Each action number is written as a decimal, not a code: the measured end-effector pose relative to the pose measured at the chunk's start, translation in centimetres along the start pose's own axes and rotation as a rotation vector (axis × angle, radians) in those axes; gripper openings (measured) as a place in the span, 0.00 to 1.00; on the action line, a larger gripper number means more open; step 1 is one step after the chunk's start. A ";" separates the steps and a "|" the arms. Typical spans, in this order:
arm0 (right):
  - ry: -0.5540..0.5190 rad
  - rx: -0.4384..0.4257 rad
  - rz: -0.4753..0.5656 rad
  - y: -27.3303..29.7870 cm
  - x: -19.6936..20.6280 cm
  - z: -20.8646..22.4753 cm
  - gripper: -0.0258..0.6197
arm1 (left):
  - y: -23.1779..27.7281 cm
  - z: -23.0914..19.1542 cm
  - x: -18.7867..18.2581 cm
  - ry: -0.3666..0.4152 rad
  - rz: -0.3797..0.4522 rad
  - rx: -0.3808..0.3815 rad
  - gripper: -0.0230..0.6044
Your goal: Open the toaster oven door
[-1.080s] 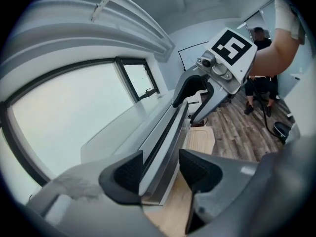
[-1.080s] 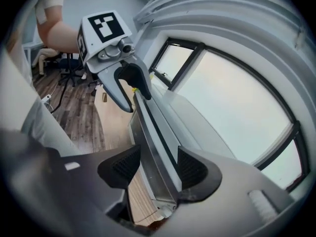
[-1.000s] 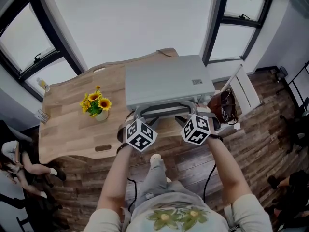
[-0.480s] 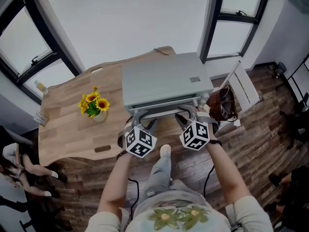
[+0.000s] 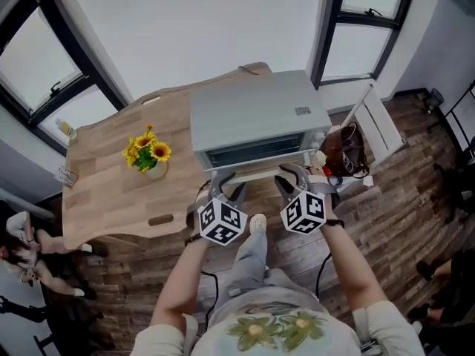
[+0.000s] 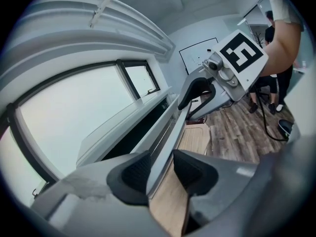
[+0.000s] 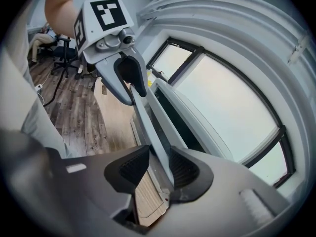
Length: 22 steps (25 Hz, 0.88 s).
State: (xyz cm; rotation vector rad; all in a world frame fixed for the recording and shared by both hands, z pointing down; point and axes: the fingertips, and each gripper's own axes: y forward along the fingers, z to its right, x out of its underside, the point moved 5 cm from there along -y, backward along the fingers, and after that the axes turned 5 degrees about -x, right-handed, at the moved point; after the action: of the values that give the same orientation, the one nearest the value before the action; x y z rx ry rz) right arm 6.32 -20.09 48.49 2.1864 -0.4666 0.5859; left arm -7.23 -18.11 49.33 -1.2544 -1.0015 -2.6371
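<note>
- Toaster oven [image 5: 256, 117] sits on the wooden table [image 5: 104, 199], at twelve o'clock from both grippers, with its door [image 6: 150, 132] tilted ajar (dark gap behind it).
- Left gripper [image 6: 158, 172]: jaws just closing, clamped on the door handle [image 6: 170, 141].
- Right gripper [image 7: 158, 169]: jaws just closed in, gripping the same handle, at three o'clock of the left.

Oven [image 5: 256, 113]: pale grey, dark window. Table [image 5: 104, 191]: light wood grain. Flowers [image 5: 148, 153], oven's 9 o'clock: yellow, green leaves. Floor [image 5: 401, 199]: dark brown planks. Cubes [image 5: 222, 222]: white, black squares. Pads [image 6: 134, 171]: black, ribbed.
</note>
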 end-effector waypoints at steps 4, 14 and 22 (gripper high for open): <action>0.000 -0.004 -0.014 -0.5 0.5 -1.4 0.23 | -0.6 1.5 0.7 0.012 -0.008 0.020 0.28; 0.022 0.007 -0.037 -1.1 1.5 -4.1 0.23 | -1.4 4.0 2.1 0.022 -0.016 0.038 0.28; 0.032 0.008 -0.055 -1.3 2.1 -5.4 0.23 | -1.6 5.2 2.7 0.022 -0.015 0.041 0.26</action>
State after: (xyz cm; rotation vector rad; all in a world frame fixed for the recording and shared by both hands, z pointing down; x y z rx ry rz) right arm 7.35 -15.32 51.88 2.1867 -0.3865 0.5933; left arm -6.03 -13.20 52.82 -1.2110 -1.0604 -2.6215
